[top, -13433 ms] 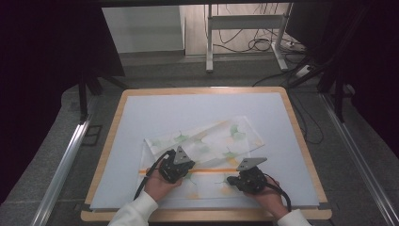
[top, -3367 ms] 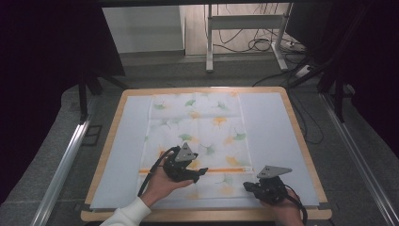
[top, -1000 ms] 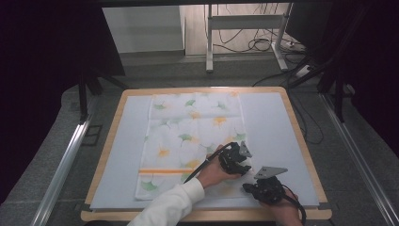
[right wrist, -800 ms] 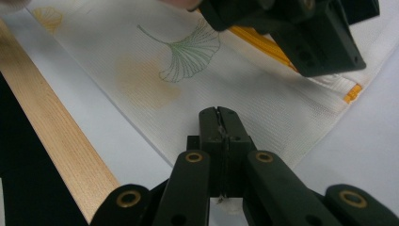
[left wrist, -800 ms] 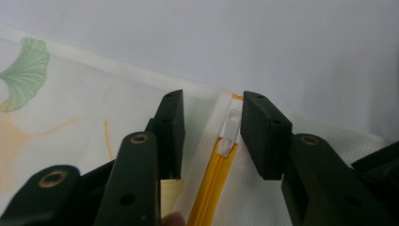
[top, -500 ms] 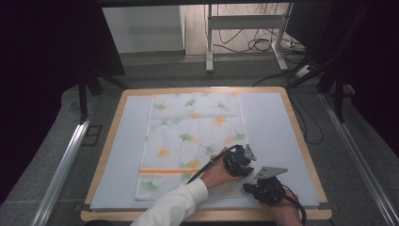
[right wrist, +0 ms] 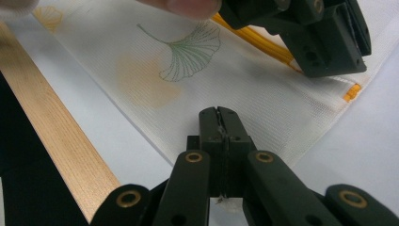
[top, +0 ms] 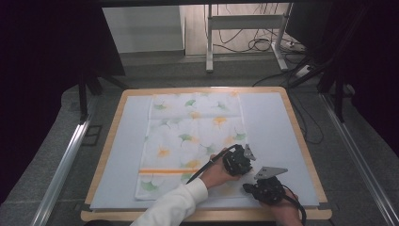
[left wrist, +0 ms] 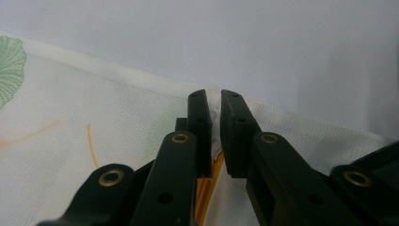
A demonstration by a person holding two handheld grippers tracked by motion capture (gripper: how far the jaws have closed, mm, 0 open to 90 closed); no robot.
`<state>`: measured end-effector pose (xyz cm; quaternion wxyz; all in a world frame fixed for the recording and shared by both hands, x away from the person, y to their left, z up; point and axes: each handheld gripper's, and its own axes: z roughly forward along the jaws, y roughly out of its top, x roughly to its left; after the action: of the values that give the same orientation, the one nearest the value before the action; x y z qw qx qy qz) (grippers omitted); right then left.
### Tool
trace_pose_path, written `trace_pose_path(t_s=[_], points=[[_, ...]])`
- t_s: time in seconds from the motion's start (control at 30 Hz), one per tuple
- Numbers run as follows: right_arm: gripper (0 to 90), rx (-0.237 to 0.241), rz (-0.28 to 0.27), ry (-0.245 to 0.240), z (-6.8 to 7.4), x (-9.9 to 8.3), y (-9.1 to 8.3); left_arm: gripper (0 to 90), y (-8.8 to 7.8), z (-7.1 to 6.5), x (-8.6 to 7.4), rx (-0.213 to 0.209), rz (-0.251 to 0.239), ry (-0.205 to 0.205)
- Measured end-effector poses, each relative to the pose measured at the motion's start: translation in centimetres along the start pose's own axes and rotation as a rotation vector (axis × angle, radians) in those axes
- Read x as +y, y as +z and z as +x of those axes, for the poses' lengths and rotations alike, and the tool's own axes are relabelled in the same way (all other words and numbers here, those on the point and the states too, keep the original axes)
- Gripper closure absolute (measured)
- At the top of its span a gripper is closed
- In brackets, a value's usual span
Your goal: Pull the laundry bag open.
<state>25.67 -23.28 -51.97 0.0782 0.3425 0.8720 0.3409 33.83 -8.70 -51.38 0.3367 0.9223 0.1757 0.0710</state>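
White cloth [top: 193, 141] with ginkgo print, spread flat on pale table mat [top: 277, 127]. Left gripper [left wrist: 214, 134] just closing, pinching right edge by orange stripe. Right gripper [right wrist: 219, 123] clenched on near right corner, just beside the left.

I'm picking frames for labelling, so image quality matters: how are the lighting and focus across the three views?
High view: the table is evenly lit and the surroundings fall to near black; the cloth looks soft but readable. Left gripper view: the weave is sharp near the pads and the near gripper body is blurred. Right gripper view: the ginkgo leaf print is crisp, the fingertip at the top edge blurred.
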Motion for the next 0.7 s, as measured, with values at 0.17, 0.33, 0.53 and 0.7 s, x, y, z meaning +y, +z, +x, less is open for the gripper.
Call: trace_pose_path(t_s=[0.17, 0.33, 0.53, 0.7], points=[[88.9, 0.000, 0.001, -0.001, 0.01, 0.01, -0.01, 87.7, -0.23, 0.09, -0.05, 0.007, 0.001, 0.008], [89.0, 0.000, 0.001, -0.002, 0.01, 0.01, -0.01, 89.8, -0.29, 0.02, -0.07, 0.013, 0.007, 0.008], [88.9, 0.000, 0.001, -0.002, 0.00, 0.01, 0.00, 90.0, -0.34, -0.05, -0.19, 0.013, -0.001, -0.003], [89.0, -0.001, 0.000, 0.000, -0.04, 0.01, -0.01, 90.0, -0.39, -0.11, -0.27, 0.019, -0.002, -0.005]])
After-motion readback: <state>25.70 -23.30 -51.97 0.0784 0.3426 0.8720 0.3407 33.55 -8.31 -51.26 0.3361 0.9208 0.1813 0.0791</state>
